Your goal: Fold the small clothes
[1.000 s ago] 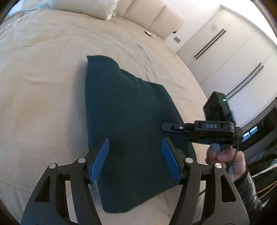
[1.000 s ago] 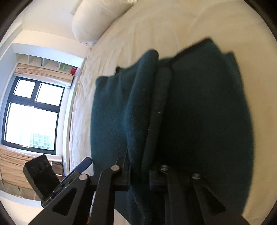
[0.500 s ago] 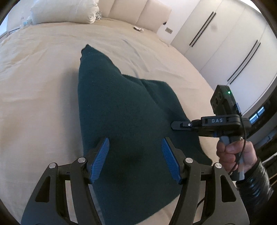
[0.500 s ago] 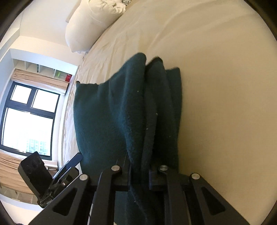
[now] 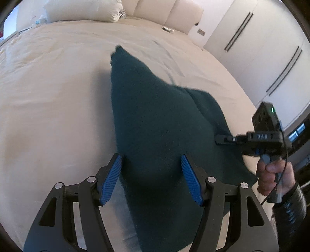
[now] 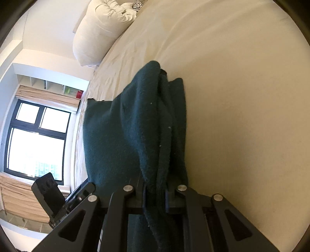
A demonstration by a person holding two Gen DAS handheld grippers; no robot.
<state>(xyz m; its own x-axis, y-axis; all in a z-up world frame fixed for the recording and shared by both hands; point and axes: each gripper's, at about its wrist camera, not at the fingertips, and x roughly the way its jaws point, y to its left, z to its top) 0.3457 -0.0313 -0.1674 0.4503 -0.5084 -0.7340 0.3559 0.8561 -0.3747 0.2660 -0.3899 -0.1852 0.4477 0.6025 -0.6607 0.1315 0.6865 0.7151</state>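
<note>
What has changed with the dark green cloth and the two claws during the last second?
The right claw, shut on the green cloth, has carried one side of it up and across toward the other side, so the cloth no longer lies flat but rises in a peaked fold. The left claw stayed open above the cloth, gripping nothing. The bed and pillow look unchanged.
</note>
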